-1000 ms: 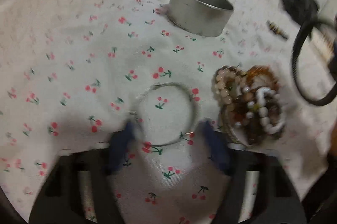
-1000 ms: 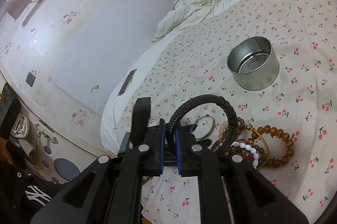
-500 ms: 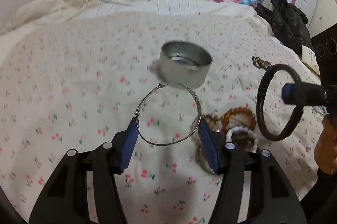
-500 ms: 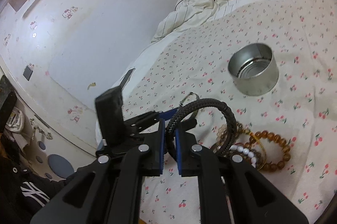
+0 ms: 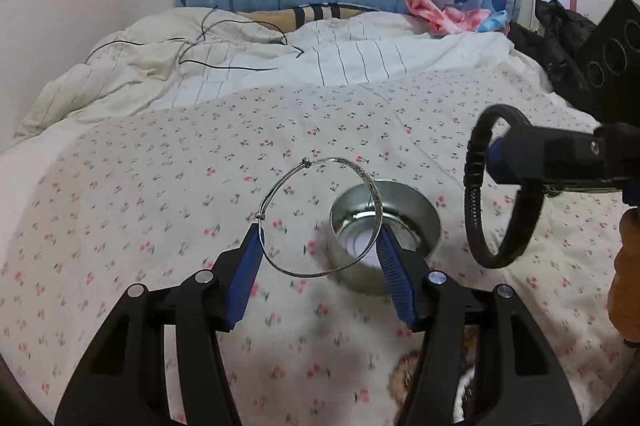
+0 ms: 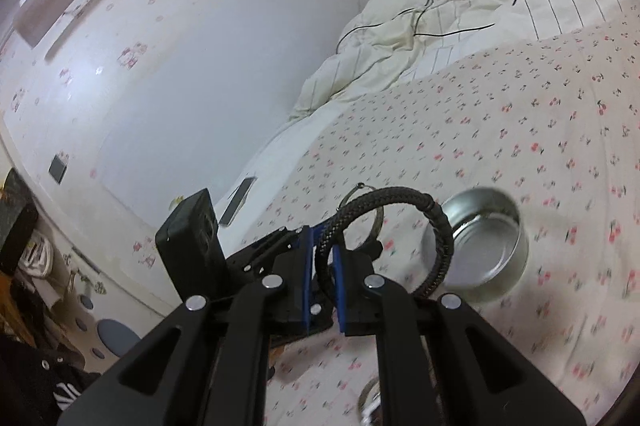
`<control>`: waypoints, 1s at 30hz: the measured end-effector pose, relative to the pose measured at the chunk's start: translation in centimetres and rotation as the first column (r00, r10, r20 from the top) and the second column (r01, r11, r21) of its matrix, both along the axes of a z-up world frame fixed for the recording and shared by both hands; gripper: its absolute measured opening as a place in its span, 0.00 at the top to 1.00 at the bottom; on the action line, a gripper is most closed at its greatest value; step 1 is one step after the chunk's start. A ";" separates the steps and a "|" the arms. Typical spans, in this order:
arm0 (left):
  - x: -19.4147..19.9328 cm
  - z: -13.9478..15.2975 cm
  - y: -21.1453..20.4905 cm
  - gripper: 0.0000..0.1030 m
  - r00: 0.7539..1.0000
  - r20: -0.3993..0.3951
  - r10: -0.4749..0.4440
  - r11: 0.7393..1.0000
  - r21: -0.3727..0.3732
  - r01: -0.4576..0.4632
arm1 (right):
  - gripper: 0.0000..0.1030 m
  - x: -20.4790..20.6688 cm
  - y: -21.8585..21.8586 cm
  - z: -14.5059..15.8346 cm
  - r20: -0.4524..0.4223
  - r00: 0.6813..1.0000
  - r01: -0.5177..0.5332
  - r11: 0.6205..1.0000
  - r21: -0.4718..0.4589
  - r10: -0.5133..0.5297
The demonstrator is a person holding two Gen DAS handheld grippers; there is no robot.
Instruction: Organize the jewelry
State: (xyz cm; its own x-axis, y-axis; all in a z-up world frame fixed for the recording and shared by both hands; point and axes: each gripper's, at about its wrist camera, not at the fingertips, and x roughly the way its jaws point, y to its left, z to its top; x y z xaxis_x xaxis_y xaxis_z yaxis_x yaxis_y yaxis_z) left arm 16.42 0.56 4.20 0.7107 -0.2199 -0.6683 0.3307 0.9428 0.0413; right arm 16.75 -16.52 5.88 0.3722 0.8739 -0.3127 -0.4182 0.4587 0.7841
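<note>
My left gripper (image 5: 318,232) is shut on a thin silver bangle (image 5: 340,160), its blue pads pressing on the two sides of the ring. The bangle hangs in the air just in front of an empty round metal tin (image 5: 434,222) on the cherry-print sheet. My right gripper (image 6: 322,246) is shut on a black braided bracelet (image 6: 400,196), which stands up from its pads. In the left wrist view that bracelet (image 5: 474,186) hangs to the right of the tin. The tin (image 6: 492,258) lies right of and beyond my right gripper. A pile of beaded bracelets (image 5: 404,374) lies on the sheet, partly hidden under my left gripper.
A crumpled striped duvet (image 5: 248,66) with a black cable on it lies at the far side of the bed. Dark clothing (image 5: 560,38) is heaped at the right. A phone (image 6: 240,202) rests near the bed's left edge by the wall.
The left gripper has lifted the silver bangle off the sheet and carried it up to the tin. The right gripper has moved the black bracelet closer to the tin.
</note>
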 end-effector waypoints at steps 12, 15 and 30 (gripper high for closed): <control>3.3 -3.1 -3.5 0.46 0.999 -0.003 -0.034 0.976 0.215 0.034 | 0.88 5.1 -0.6 -5.2 -0.108 0.994 0.004 0.996 -0.087 -0.014; 3.2 -3.5 -4.6 0.46 0.998 -0.013 -0.067 0.963 0.261 0.068 | 0.81 5.2 -0.7 -6.1 -0.130 0.991 -0.002 0.993 -0.117 -0.013; 2.3 -2.1 -4.3 0.26 0.995 -0.021 -0.093 0.975 0.202 0.095 | 0.48 4.4 0.2 -5.1 -0.118 0.991 0.026 0.963 -0.267 -0.059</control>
